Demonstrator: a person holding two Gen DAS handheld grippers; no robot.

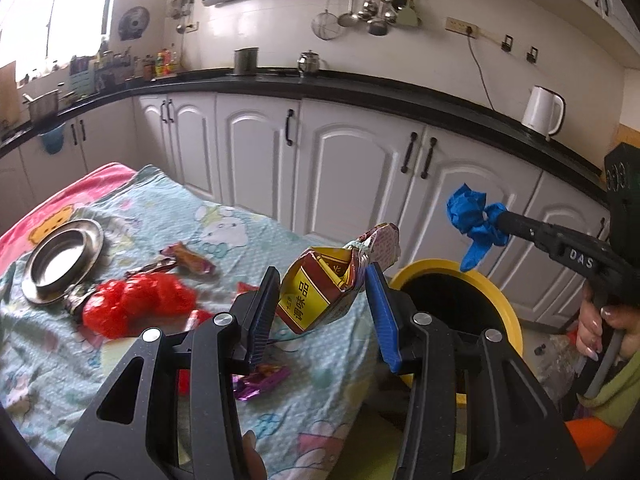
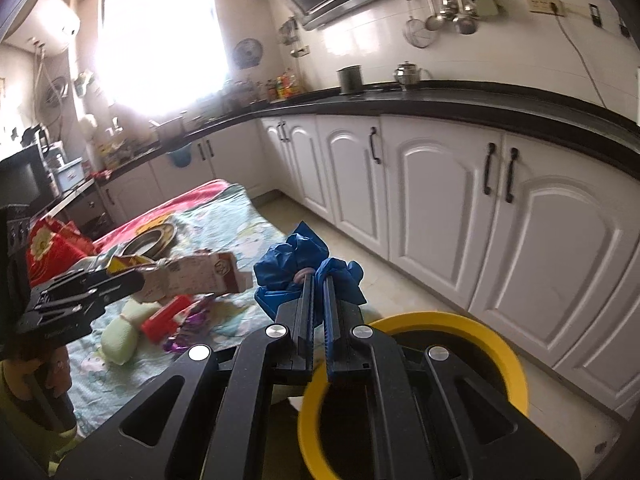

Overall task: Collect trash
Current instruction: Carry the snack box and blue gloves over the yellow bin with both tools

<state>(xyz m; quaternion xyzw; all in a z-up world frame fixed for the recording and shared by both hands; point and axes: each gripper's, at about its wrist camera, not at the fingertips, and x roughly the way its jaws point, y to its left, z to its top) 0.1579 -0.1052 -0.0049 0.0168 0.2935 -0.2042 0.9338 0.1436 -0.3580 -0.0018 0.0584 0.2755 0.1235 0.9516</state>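
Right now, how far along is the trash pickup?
Nothing visibly binned yet. In hand: left claw holds a crushed seasoning carton, right claw a blue glove, near the yellow-rimmed bin. Left: red plastic bag and purple wrapper on the blanket.

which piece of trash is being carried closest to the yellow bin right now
The crumpled blue glove, pinched in the right gripper by the yellow bin; the seasoning carton is over the table edge.

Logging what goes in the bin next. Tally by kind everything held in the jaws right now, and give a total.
Crushed carton: 1, in the left gripper
Blue crumpled wad: 1, in the right gripper
Total: 2
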